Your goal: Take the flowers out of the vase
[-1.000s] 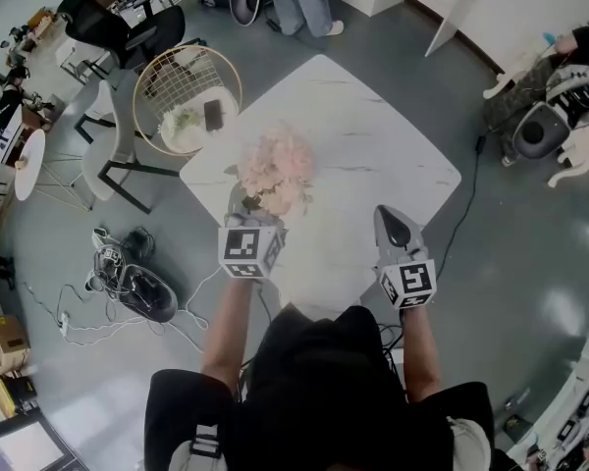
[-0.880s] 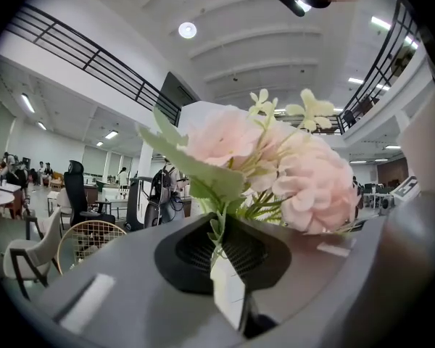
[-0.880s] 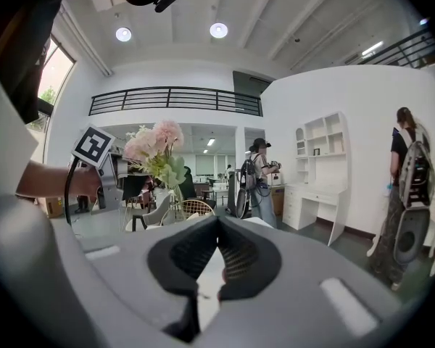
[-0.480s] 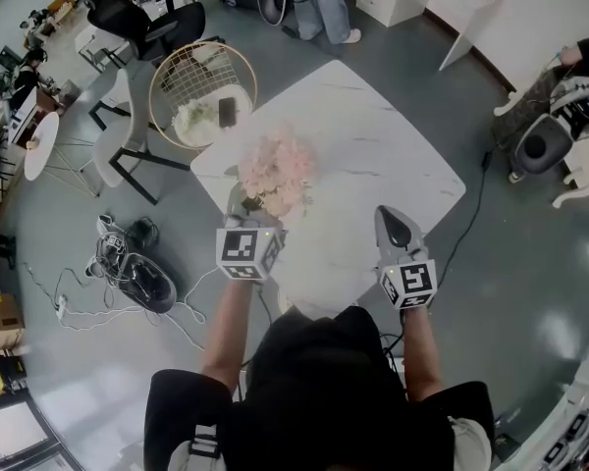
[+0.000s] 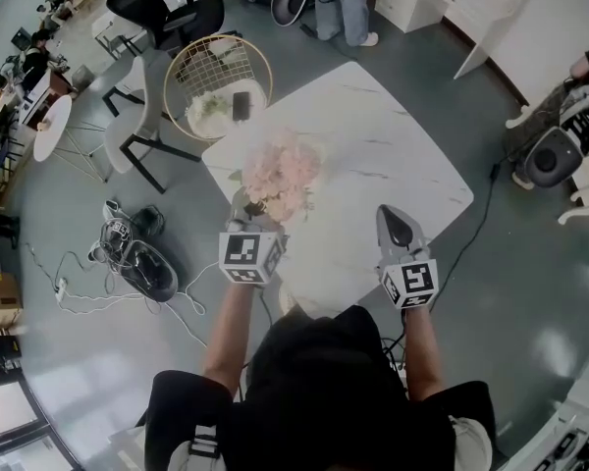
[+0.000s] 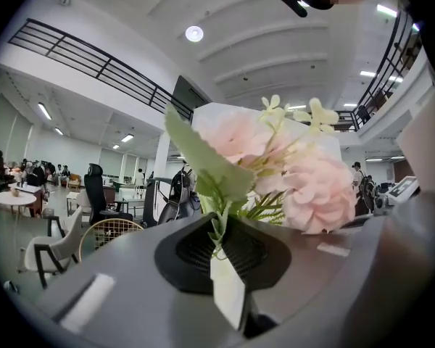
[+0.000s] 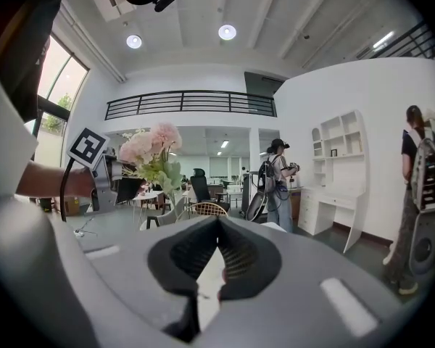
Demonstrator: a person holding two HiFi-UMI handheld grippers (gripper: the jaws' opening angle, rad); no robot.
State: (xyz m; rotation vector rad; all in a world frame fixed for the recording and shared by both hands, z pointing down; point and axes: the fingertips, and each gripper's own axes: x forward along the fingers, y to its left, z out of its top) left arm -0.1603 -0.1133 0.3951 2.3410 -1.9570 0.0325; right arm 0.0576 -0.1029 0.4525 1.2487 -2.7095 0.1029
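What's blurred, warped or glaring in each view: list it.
Head view: fisheye curves the table edges, light even. Left gripper view: flowers fairly sharp, foreground soft, dark vignette corners. Right gripper view: window bright at left, ceiling lamps blown white.

table (image 5: 373, 135): glossy marble-look | flowers (image 5: 280, 175): soft (fabric-like) | floor (image 5: 530, 292): smooth, shiny
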